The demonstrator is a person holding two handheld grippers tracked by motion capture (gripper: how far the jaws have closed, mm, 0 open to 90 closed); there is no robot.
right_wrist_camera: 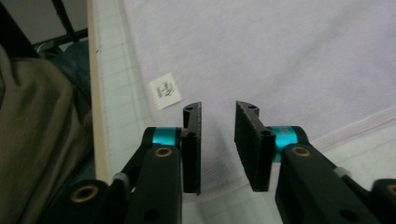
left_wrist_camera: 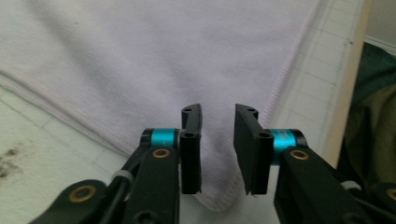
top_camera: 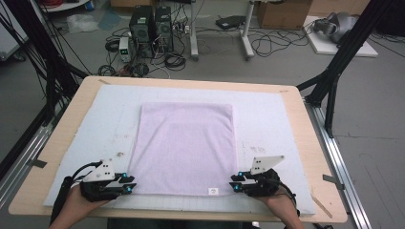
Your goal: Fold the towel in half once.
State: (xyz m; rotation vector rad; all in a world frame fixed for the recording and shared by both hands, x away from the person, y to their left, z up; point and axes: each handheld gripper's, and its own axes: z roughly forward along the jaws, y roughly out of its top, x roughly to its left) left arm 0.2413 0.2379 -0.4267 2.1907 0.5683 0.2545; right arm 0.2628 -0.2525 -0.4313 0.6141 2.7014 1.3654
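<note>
High view: the towel (top_camera: 184, 148) lies flat in the middle of the mat (top_camera: 267, 114), the left gripper (top_camera: 128, 183) at its near left corner, the right gripper (top_camera: 235, 182) at its near right corner.

Left gripper view: jaws narrowly parted, nothing pinched, the towel's corner (left_wrist_camera: 217, 198) below the gap.

Right gripper view: same narrow gap, towel edge beneath, its label (right_wrist_camera: 165, 90) just beyond the jaws.

one towel (top_camera: 185, 148) – one label (top_camera: 213, 191) on it – one mat (top_camera: 267, 119), one table (top_camera: 305, 143), two grippers.
</note>
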